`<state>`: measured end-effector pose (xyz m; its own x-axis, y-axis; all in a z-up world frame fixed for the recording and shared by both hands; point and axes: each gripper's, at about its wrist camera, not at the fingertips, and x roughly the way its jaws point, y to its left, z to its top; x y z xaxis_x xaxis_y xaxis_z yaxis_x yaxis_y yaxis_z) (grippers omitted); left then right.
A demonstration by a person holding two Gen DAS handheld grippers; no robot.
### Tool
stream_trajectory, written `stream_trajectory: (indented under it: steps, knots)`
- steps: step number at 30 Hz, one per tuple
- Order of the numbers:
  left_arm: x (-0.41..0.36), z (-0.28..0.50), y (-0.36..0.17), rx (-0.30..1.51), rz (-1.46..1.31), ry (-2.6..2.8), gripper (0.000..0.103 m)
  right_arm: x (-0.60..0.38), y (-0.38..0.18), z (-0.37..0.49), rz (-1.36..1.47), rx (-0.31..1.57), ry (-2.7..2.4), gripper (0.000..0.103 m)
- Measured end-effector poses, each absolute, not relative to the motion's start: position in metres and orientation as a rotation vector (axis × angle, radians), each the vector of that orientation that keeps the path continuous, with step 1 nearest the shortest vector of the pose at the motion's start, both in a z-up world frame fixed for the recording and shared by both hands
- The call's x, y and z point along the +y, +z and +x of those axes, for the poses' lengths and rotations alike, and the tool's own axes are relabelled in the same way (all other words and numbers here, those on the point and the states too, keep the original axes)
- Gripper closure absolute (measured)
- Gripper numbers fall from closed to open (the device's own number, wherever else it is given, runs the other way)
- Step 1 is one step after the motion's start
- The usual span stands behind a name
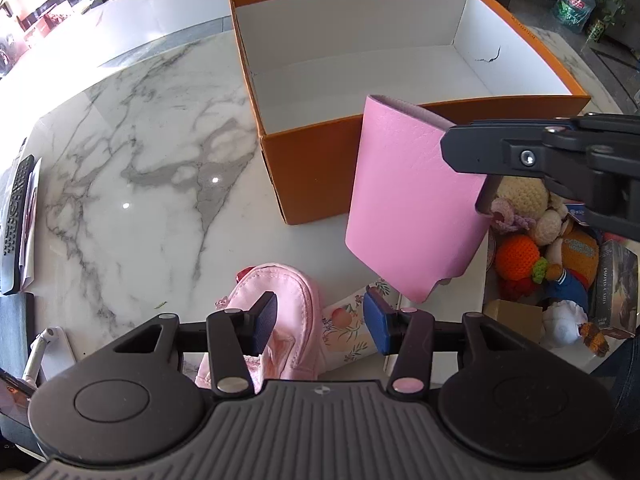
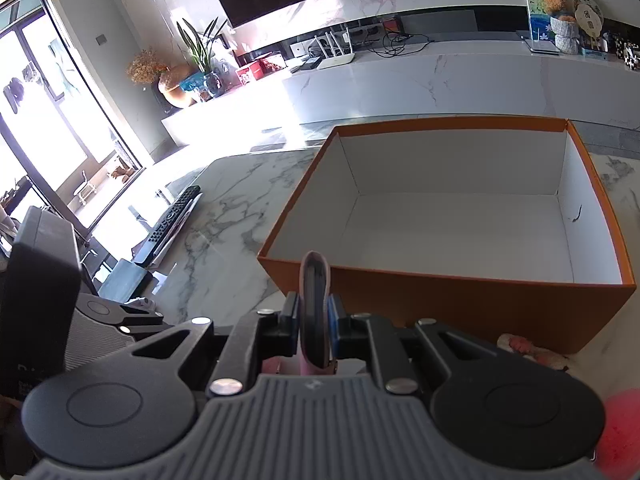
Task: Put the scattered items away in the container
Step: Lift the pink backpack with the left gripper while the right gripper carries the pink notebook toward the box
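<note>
Nearest the left wrist camera, the left gripper [image 1: 318, 322] stands with its fingers spread wide and nothing between them. Directly under it lies a pink fabric pouch [image 1: 280, 312], and just to the right of that a floral-printed card or packet [image 1: 348, 330] with peaches on it; both rest on the marble table [image 1: 140, 160], on the near side of the orange box [image 1: 316, 168].

The right gripper [image 2: 314, 322] is clamped tight on a pink leather wallet [image 1: 408, 196]. In the right wrist view the wallet [image 2: 315, 312] shows edge-on between the pads, its dark inner layers visible. In the left wrist view it hangs tilted in the air in front of the orange box's near wall, its upper corner overlapping the rim, while the right gripper [image 1: 484, 172] reaches in from the right.

To the right of the box's near corner sits a heap of crocheted toys [image 1: 536, 240], among them an orange round one and a cream one. Beside them stands a dark box [image 1: 614, 284] lettered "PHOTO CARD". Other print there is too small to read.

The orange box [image 2: 500, 300] is open at the top, with white inner walls and floor, bare but for a small dark mark [image 2: 578, 213] on the right inner wall. Small lettering on its right rim cannot be read.

Left of the box, at the table edge, lies a black remote control [image 2: 172, 220] on top of some papers.
</note>
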<state>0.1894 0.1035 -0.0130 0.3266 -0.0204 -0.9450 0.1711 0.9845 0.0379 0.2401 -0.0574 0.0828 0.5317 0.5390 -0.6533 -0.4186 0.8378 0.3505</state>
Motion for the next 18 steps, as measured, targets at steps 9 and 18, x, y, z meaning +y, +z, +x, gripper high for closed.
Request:
stream_trajectory:
  steps: [9, 18]
  knots:
    - [0.114, 0.179, -0.006, 1.192, 0.13, -0.106, 0.095, -0.058, 0.081, 0.24, 0.153, 0.842, 0.573, 0.087]
    - [0.131, 0.147, 0.083, 0.925, 0.068, -0.148, 0.097, -0.065, 0.123, 0.234, 0.17, 0.769, 0.629, 0.087]
